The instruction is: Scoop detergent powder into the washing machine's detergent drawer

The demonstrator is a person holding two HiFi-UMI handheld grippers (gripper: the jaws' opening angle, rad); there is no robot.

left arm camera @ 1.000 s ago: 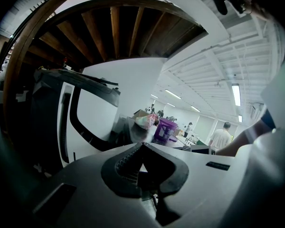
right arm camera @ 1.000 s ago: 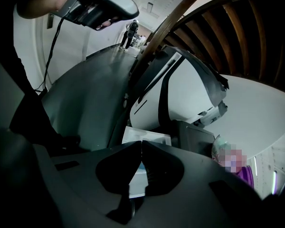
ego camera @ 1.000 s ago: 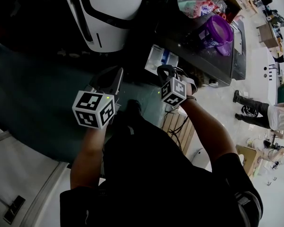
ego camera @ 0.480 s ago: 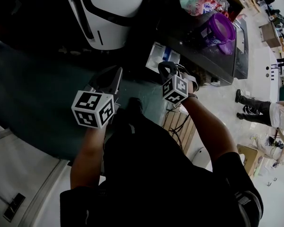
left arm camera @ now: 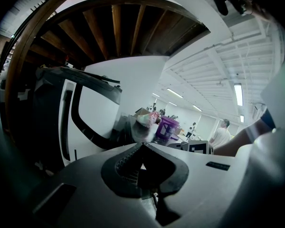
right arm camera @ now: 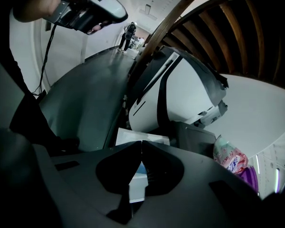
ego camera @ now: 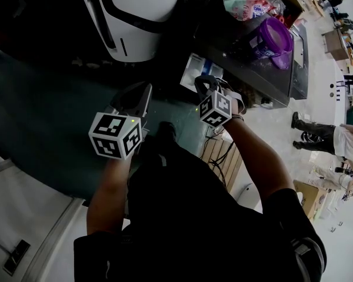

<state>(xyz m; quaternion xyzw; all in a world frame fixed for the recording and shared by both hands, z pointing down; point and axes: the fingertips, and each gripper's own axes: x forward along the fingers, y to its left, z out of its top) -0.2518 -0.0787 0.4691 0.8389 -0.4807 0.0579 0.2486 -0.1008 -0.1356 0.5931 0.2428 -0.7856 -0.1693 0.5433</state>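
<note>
Dark countertop [ego camera: 232, 47], purple tub [ego camera: 272, 39] and pink printed bag [ego camera: 250, 6] resting on it

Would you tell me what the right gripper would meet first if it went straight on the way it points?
Most likely the open white detergent drawer, just beyond the right gripper and its shut tips, though depth is unclear.

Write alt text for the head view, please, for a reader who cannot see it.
A person in dark clothes holds the left gripper and right gripper, fingers closed and empty, before a white washing machine. The right one hovers by a white open tray; a purple plastic tub and pink printed bag sit on a dark counter.
</note>
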